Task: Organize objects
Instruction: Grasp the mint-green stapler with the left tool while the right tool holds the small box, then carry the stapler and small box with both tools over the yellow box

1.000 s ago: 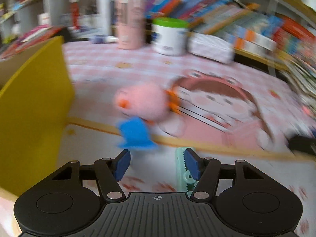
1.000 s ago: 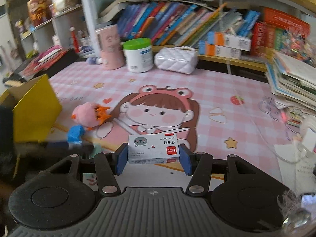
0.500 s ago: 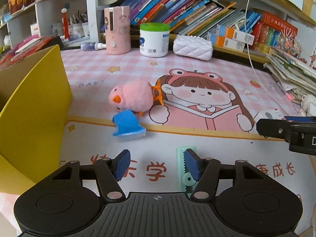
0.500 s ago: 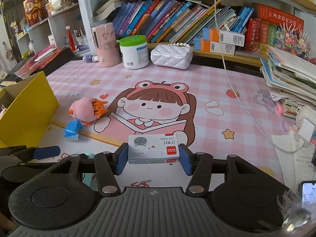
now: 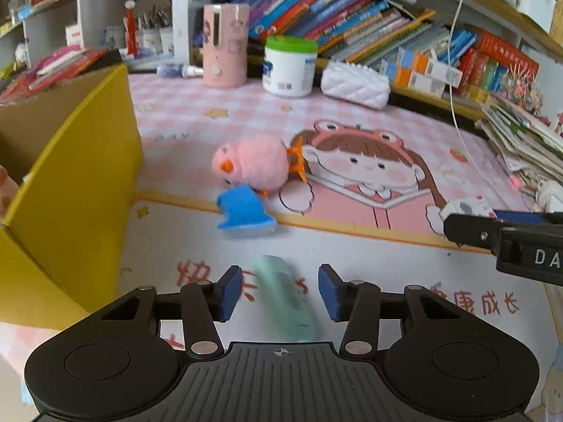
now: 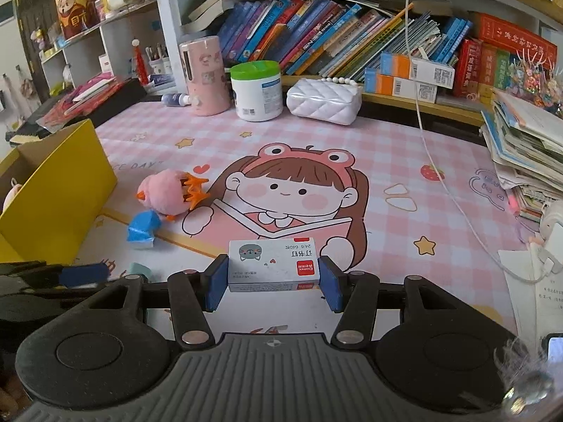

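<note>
My left gripper [image 5: 279,281] points down at the mat and its jaws are closing. A blurred mint-green clip [image 5: 285,299] lies tilted between them, with a gap on each side. Beyond it lie a blue toy [image 5: 242,211] and a pink plush chick [image 5: 251,165]. An open yellow box [image 5: 81,176] stands at the left. My right gripper [image 6: 272,274] is shut on a white staple box [image 6: 272,263] held just above the mat. The chick [image 6: 162,193], blue toy [image 6: 142,230] and yellow box [image 6: 59,190] lie to its left.
At the back of the pink mat stand a pink tumbler [image 6: 206,77], a white jar with a green lid [image 6: 257,91] and a white quilted purse [image 6: 323,100], in front of shelved books. A paper stack [image 6: 524,147] and white cable [image 6: 443,176] are at the right.
The left jaws have narrowed. The mint-green clip, earlier against the right pad, now sits blurred and tilted in the middle of the gap. The right gripper keeps still with the staple box.
</note>
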